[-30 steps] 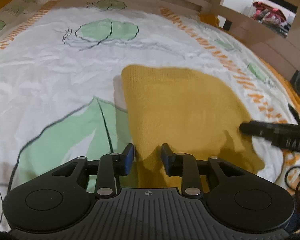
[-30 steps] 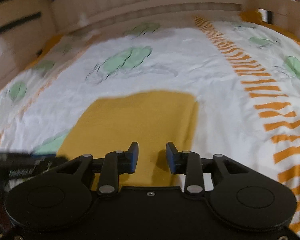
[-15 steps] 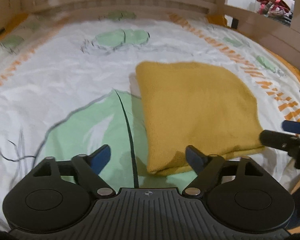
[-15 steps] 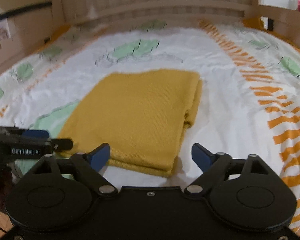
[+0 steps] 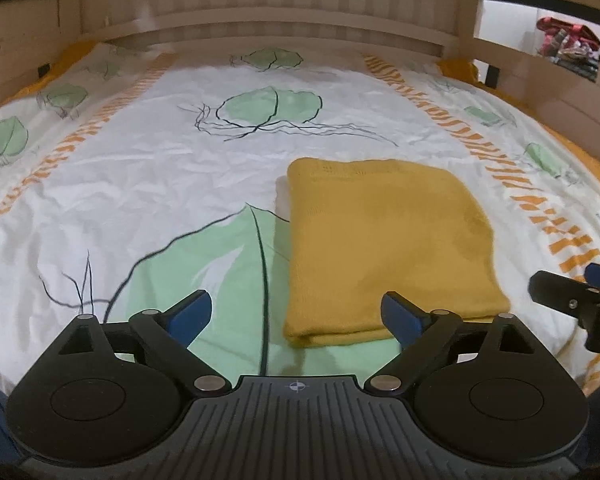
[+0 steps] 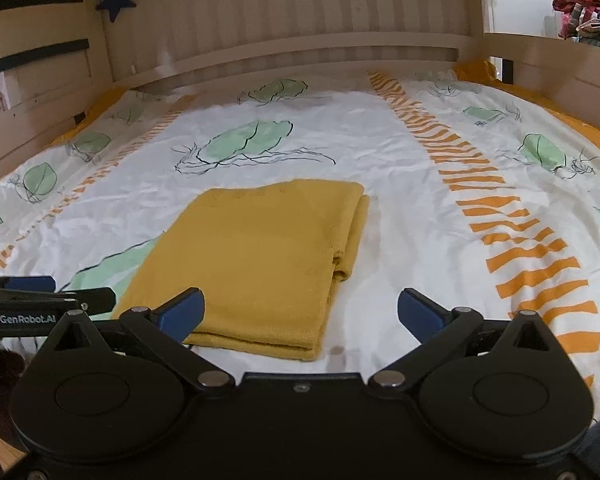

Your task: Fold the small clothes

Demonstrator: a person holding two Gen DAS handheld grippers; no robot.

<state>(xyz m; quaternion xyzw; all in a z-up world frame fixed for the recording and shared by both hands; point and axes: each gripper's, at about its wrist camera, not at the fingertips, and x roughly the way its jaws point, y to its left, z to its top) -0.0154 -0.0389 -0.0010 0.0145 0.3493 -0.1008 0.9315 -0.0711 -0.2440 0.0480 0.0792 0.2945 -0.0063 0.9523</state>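
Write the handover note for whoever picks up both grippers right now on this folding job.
Left gripper: open, holding nothing, just short of the garment's near edge.
Right gripper: open, holding nothing, same side of the bed.
Yellow knit garment: lies flat on the leaf-print bedsheet, folded into a neat rectangle, layers stacked along its right and near edges.
Done: the fold looks finished and the piece is free of both grippers.
Left: probably only setting it aside; no other clothes to fold show in either view.
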